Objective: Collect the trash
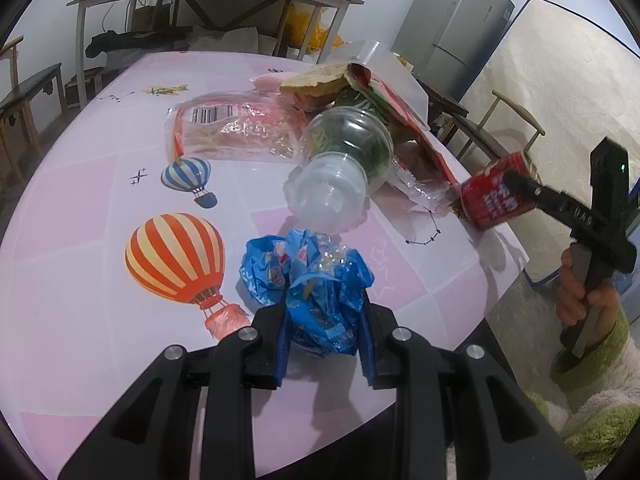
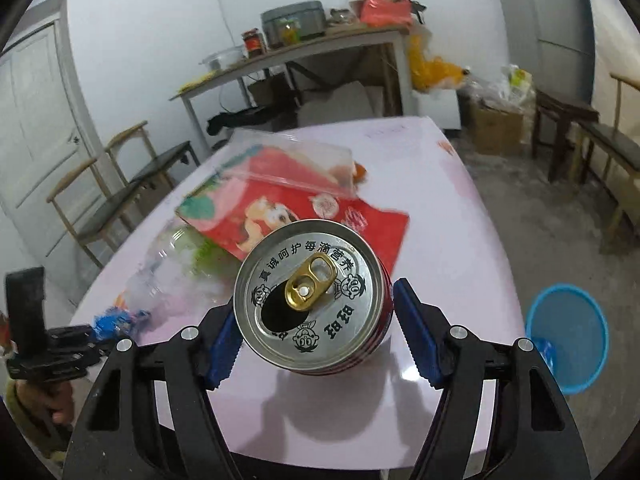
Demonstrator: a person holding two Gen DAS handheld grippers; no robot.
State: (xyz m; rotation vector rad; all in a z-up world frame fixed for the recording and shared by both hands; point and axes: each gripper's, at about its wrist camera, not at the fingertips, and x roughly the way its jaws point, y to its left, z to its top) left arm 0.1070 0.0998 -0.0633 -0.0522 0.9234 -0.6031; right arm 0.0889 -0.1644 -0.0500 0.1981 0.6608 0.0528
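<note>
Right wrist view, nearest first: the right gripper (image 2: 318,334) has a red drink can with a silver pull-tab lid (image 2: 310,300) between its blue pads, lid tilted back toward the lens, so the can's long axis runs roughly along the fingers. The left-hand pad touches the can wall; whether the right-hand pad presses it cannot be told, though the can looks lifted off the pink balloon-print tablecloth (image 2: 440,220), which suggests a grasp. To the right of this tool and lower, off the table edge, stands a blue plastic waste basket (image 2: 568,336), nearer this hand than the other. Farther ahead lies a red printed snack bag (image 2: 288,204).

Left wrist view: the left gripper (image 1: 322,320) is clenched on a crumpled blue plastic wrapper (image 1: 312,276).
</note>
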